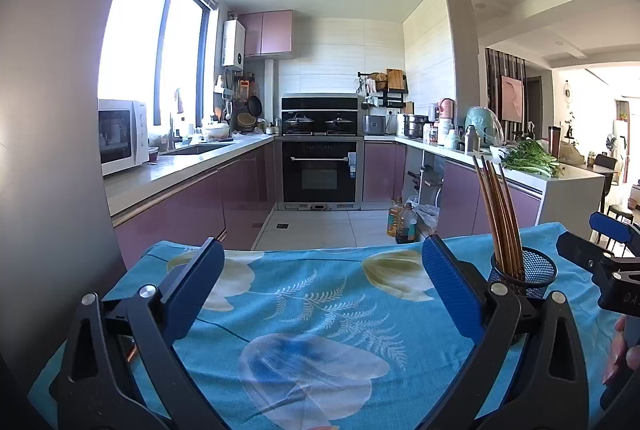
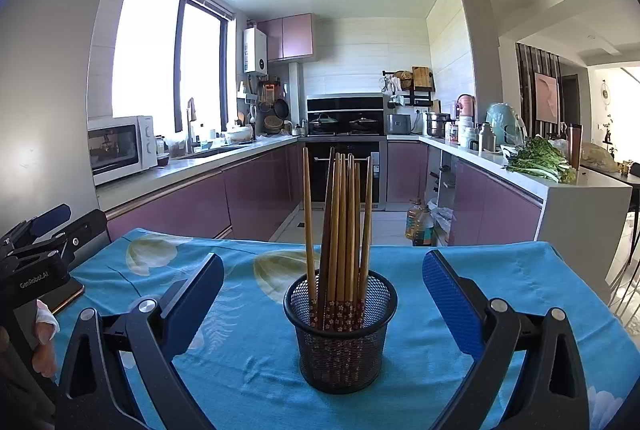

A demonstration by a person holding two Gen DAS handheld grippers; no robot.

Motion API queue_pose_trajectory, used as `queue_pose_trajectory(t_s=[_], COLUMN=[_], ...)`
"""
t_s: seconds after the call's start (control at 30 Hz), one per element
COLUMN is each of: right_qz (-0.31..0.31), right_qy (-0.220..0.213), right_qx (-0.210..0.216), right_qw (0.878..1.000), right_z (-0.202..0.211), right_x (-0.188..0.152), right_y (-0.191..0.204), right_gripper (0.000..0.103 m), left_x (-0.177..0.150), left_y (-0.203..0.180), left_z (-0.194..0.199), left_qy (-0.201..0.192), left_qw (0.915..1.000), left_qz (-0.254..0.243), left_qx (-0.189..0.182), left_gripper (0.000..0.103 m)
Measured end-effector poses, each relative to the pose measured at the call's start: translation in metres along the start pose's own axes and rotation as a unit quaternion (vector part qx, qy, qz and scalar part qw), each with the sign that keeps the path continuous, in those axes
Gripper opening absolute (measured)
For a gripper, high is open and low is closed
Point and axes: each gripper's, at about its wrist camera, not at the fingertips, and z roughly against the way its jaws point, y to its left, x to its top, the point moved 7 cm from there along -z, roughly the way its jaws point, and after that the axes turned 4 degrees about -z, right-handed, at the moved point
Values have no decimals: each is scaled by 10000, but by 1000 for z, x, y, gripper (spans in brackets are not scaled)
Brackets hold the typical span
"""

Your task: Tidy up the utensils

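A black mesh cup [image 2: 341, 334] stands upright on the blue flowered tablecloth [image 2: 256, 370], with several wooden chopsticks [image 2: 340, 230] standing in it, patterned ends down. My right gripper [image 2: 323, 270] is open, its blue pads on either side of the cup and a little nearer to me, touching nothing. In the left wrist view the same cup [image 1: 524, 276] and chopsticks [image 1: 498, 214] sit just right of my right-hand finger. My left gripper [image 1: 320, 262] is open over bare cloth [image 1: 312, 310], holding nothing. The right gripper [image 1: 600, 250] shows at that view's right edge.
A phone [image 2: 66, 296] lies on the cloth's left edge under the left gripper [image 2: 36, 250]. A person's fingers [image 2: 44, 334] hold that tool. Beyond the table's far edge are the tiled floor, oil bottles [image 1: 400, 222], purple cabinets, an oven [image 1: 322, 170] and a counter with greens [image 2: 540, 160].
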Motion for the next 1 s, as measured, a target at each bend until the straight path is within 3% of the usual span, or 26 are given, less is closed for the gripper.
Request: queue_pose_trajectory(t_s=[1.0], right_qz=[30], right_qy=[3], right_qx=[10], right_qw=[10000], right_z=[-3], right_x=[2], right_y=[-1], right_gripper=[96], left_x=[2], left_y=[2], left_z=[2], left_qy=[-60], left_qw=[10000], left_qz=[-17], left_qx=[57], left_gripper=[97])
